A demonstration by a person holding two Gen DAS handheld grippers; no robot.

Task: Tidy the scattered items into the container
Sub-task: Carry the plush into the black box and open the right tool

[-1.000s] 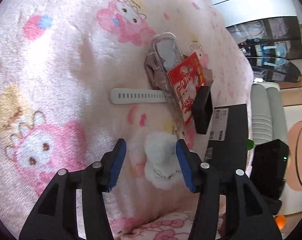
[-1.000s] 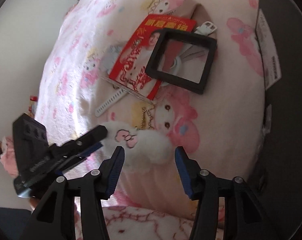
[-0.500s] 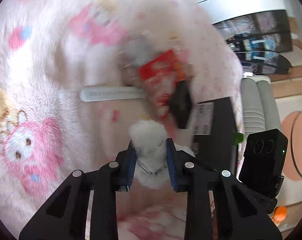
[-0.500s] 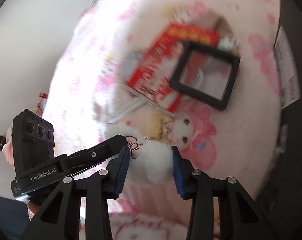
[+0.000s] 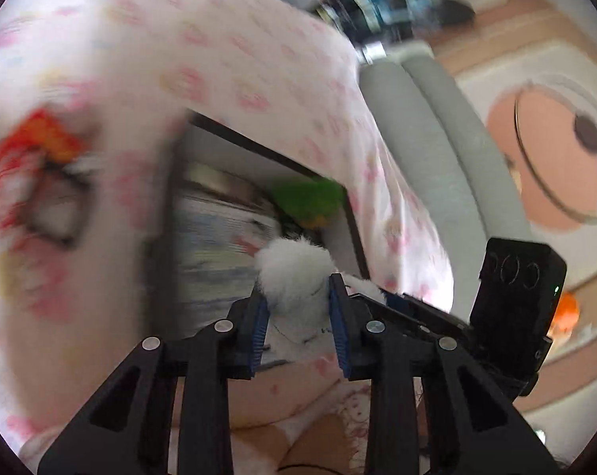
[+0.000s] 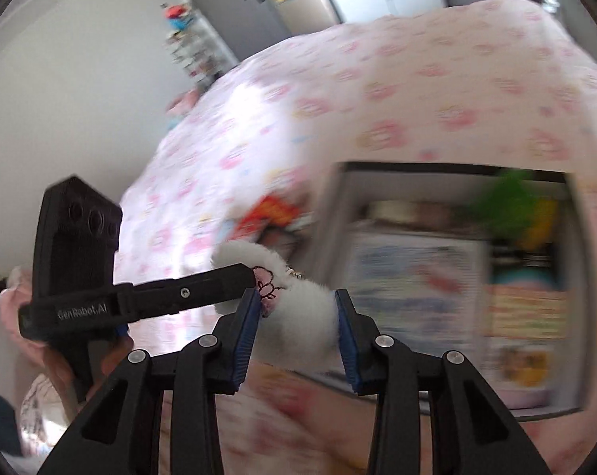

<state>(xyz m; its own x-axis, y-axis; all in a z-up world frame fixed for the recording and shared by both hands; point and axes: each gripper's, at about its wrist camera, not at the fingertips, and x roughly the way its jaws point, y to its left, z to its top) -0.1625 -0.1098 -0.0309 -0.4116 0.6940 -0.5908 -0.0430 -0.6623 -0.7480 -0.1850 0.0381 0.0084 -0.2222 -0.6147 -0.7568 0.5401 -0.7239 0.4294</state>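
- While pinched from both sides, white plush charm (image 5: 292, 277) hangs clear of the pink blanket (image 5: 227, 59), just in front of the open box (image 6: 457, 277).
- Clamped across one end by left gripper (image 5: 296, 312), blue pads sunk into the fur, jaws narrowed to a partial gap.
- Clamped across the other end by right gripper (image 6: 296, 316), somewhat wider; jaws of both have just been closing, the plush between them.
- Long axis roughly level, running from one pair of tongs to the other; bow-stitched end toward the left gripper's finger in the right wrist view. Exact facing hard to tell through blur.
- Small chain near the bow, dangling; could snag on the box rim.
- Risk, as judged: soft fur compresses, so a fast swing could let it slip from one pair of tongs and drop short on the blanket.
- Risk, as judged: hands drifting apart would stretch or tear it loose.
- Box already crowded with printed packets and a green item (image 6: 504, 202); a landing on top may roll out.
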